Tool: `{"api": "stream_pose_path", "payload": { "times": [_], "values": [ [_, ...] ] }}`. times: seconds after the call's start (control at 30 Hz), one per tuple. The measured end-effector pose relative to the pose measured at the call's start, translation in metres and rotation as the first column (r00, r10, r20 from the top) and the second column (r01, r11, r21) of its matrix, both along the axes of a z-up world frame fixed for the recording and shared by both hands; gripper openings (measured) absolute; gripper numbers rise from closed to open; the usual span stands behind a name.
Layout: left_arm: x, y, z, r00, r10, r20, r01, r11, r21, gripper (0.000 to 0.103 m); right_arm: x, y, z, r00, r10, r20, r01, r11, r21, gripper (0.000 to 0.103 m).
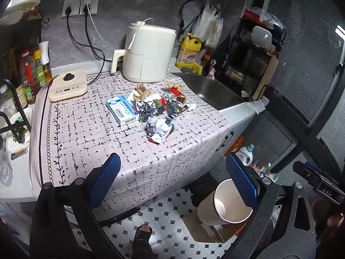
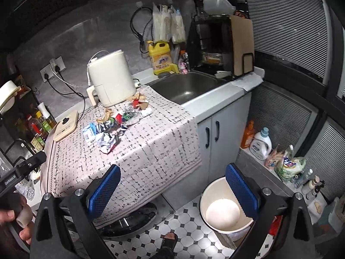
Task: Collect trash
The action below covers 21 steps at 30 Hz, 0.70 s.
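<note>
A heap of crumpled wrappers (image 1: 160, 110) (image 2: 112, 127) lies mid-counter on the patterned cloth (image 1: 90, 133), beside a blue-and-white box (image 1: 121, 110) (image 2: 89, 133). A round bin (image 1: 224, 207) (image 2: 222, 207) stands on the floor below the counter's right end, with nothing visible inside. My left gripper (image 1: 172, 181) hovers open over the cloth's front edge, well short of the trash. My right gripper (image 2: 172, 190) is open too, held above the floor between the cloth's overhang and the bin. Neither holds anything.
A white air fryer (image 1: 148, 54) and an induction plate (image 1: 68, 85) stand behind the trash. A sink (image 2: 187, 86) lies right of the cloth, with a dish rack (image 2: 217, 32) beyond. Oil bottles (image 1: 32, 73) crowd the left. A person's sandalled foot (image 2: 169, 240) is on the tiles.
</note>
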<state>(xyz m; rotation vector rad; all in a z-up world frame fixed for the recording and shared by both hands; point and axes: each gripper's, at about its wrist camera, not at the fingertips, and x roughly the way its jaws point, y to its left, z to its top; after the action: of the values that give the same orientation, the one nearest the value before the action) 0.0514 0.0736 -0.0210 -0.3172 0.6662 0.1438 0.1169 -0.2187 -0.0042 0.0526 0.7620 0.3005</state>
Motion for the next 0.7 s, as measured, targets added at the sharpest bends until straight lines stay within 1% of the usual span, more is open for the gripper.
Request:
{"api": "stream_pose_path", "payload": {
  "times": [0.07,0.17,0.2,0.27,0.33,0.37,0.47,0.6,0.7],
  "values": [
    [0.009,0.011,-0.003,1.0,0.01,-0.008,-0.01,1.0,-0.021,0.097,0.01,0.012,-0.002,1.0,0.014,0.009,-0.014,1.0,-0.01,0.095],
    [0.023,0.026,-0.01,1.0,0.02,-0.018,-0.02,1.0,-0.018,0.096,0.029,0.036,-0.005,0.999,0.05,-0.003,-0.05,0.999,-0.012,0.095],
    [0.028,0.034,-0.013,0.999,0.023,-0.023,-0.024,0.999,-0.037,0.096,0.036,0.044,-0.008,0.998,0.067,-0.012,-0.067,0.998,-0.011,0.095],
    [0.037,0.046,-0.016,0.999,0.032,-0.026,-0.033,0.998,-0.055,0.092,0.047,0.058,-0.013,0.994,0.099,-0.036,-0.099,0.995,0.002,0.095],
    [0.044,0.056,-0.019,0.999,0.041,-0.027,-0.042,0.998,-0.048,0.091,0.058,0.075,-0.018,0.987,0.149,-0.05,-0.148,0.989,0.025,0.095],
    [0.047,0.061,-0.021,0.999,0.043,-0.027,-0.045,0.998,-0.052,0.091,0.065,0.086,-0.021,0.984,0.172,-0.056,-0.171,0.985,0.022,0.095],
    [0.058,0.077,-0.027,0.998,0.052,-0.031,-0.054,0.996,-0.07,0.088,0.082,0.112,-0.031,0.975,0.207,-0.081,-0.207,0.978,0.009,0.095],
    [0.075,0.093,-0.04,0.997,0.059,-0.054,-0.063,0.994,-0.084,0.085,0.105,0.138,-0.043,0.964,0.243,-0.109,-0.241,0.97,0.024,0.095],
    [0.087,0.111,-0.052,0.994,0.082,-0.074,-0.09,0.991,-0.104,0.084,0.122,0.162,-0.055,0.947,0.286,-0.148,-0.284,0.958,0.033,0.094]
  ]
}}
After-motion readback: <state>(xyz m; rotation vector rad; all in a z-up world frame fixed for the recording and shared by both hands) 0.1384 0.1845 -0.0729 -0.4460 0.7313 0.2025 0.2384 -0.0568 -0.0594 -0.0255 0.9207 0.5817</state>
